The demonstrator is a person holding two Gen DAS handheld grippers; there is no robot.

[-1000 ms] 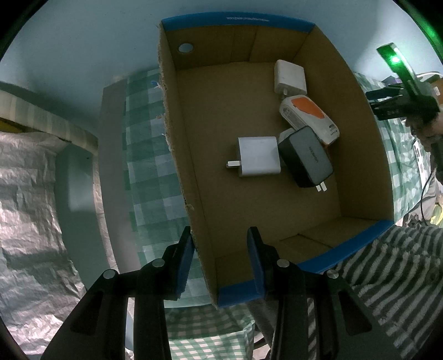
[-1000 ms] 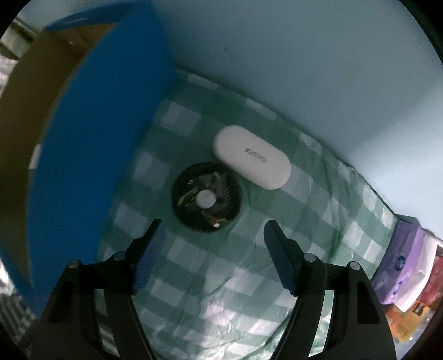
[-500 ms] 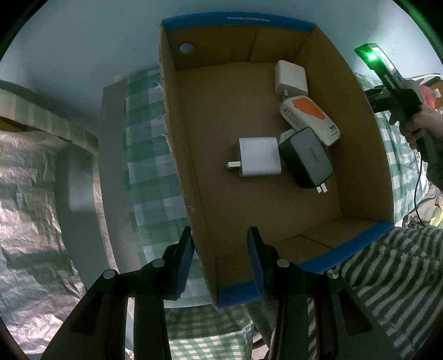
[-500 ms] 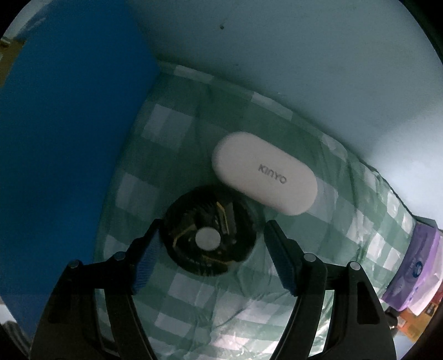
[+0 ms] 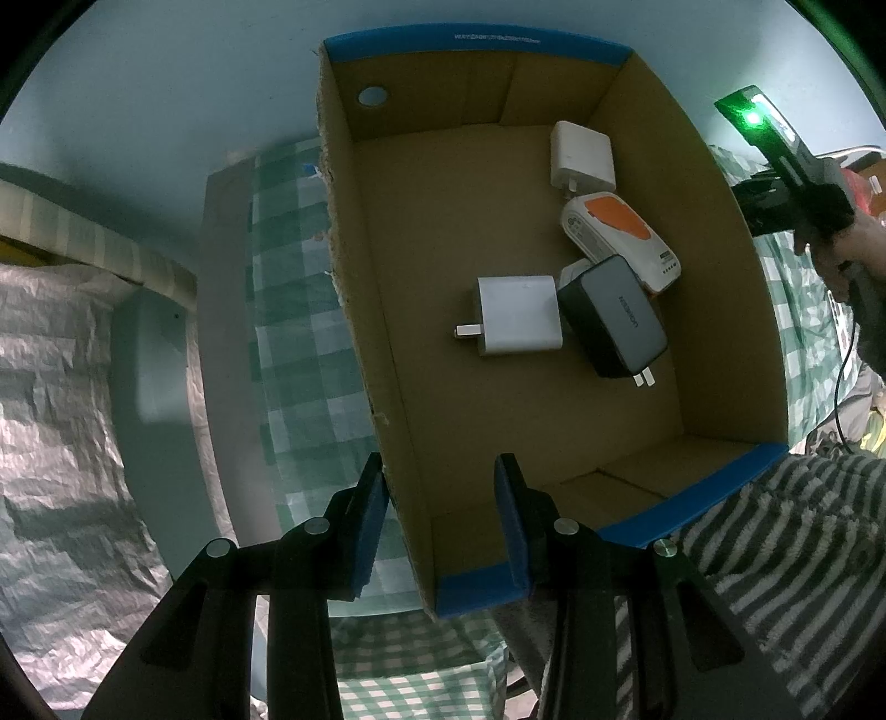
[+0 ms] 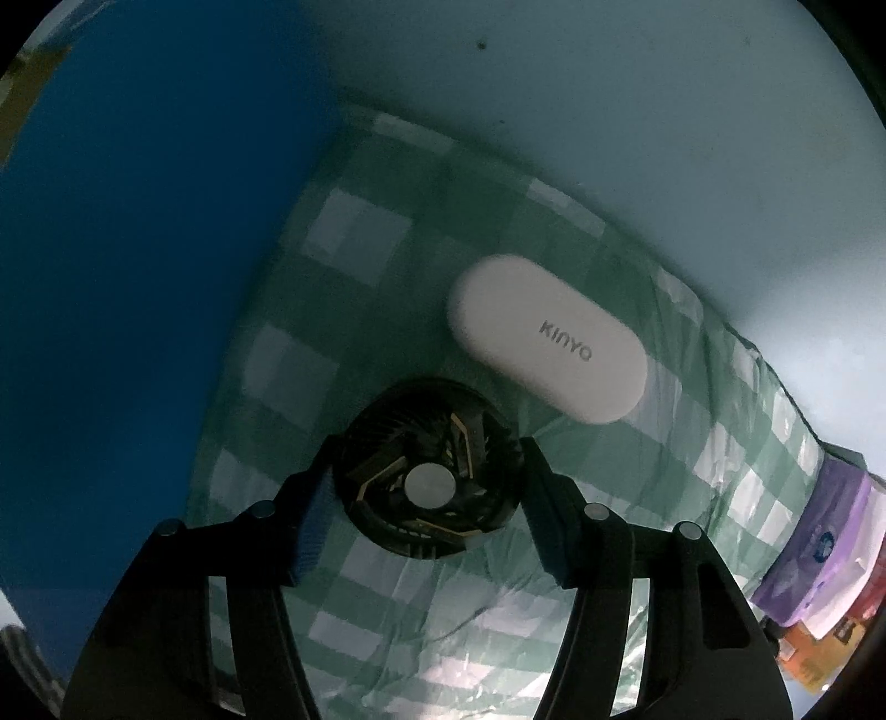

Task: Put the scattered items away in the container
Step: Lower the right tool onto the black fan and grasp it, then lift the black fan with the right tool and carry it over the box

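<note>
On the green checked cloth lies a round black fan (image 6: 426,487), and my right gripper (image 6: 426,454) is down around it. Its jaws are closing, and both pads touch the fan's rim. Just beyond the fan rests a white oval case (image 6: 548,346) marked KINYO. The cardboard box (image 5: 476,41) with blue-taped rims holds two white chargers (image 5: 518,315), a dark grey charger (image 5: 612,315) and an orange-and-white device (image 5: 620,232). My left gripper (image 5: 437,471) straddles the box's left wall at the near corner, jaws apart, with a wide gap inside the wall.
The box's blue outer wall (image 6: 138,249) stands close on the fan's left. Purple tissue packs (image 6: 819,548) sit at the cloth's right end. A pale wall backs the table. A hand (image 5: 853,243) and a striped sleeve (image 5: 775,543) lie right of the box.
My right gripper came down over the fan and its jaws narrowed from wide apart to touching the rim. The left gripper and the box stayed still.
</note>
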